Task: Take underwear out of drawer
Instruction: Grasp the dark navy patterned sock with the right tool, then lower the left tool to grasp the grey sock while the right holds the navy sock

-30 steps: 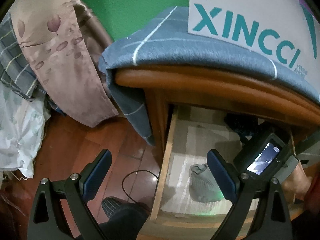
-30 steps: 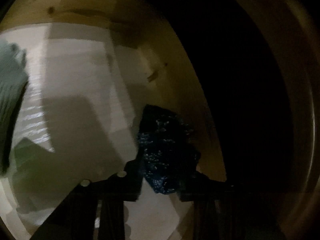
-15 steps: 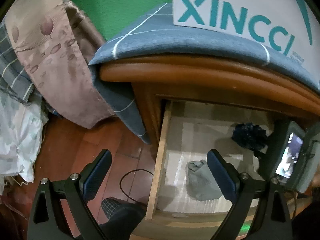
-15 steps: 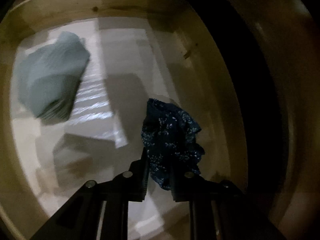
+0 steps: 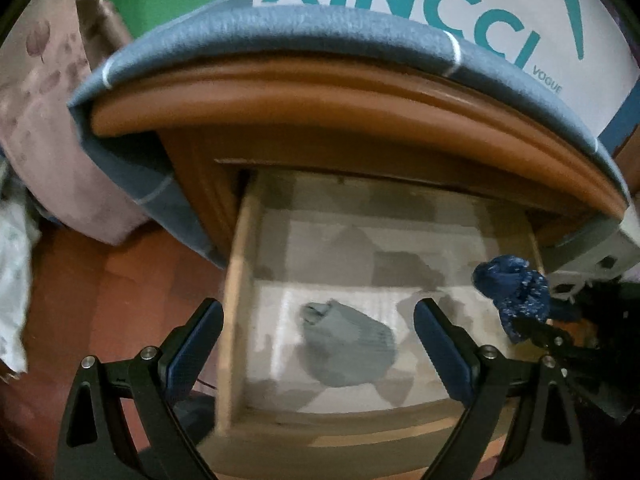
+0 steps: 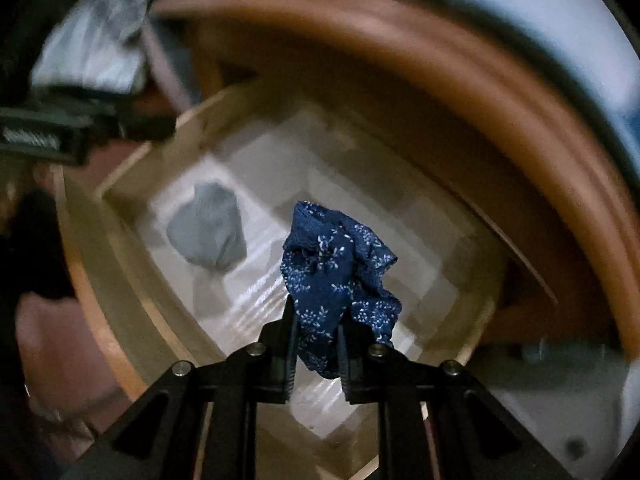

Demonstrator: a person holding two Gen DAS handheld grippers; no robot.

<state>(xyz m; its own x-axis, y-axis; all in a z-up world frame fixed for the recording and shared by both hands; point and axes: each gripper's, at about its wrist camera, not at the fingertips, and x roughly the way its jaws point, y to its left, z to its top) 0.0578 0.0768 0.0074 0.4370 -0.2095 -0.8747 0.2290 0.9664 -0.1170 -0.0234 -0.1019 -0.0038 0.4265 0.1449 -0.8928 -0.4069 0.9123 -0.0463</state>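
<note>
Your left gripper (image 5: 318, 354) is hanging with jaws wide and empty over the pale wooden drawer (image 5: 232, 320), where a crumpled grey cloth (image 5: 352, 352) is lying on the liner. Your right gripper (image 6: 316, 356) is pinching the bunched navy floral underwear (image 6: 336, 276), clear above the drawer.

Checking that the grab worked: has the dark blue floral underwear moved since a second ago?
Yes. The dark blue floral underwear, clamped in the right tool, has come up off the drawer floor, where the grey garment lies.
</note>
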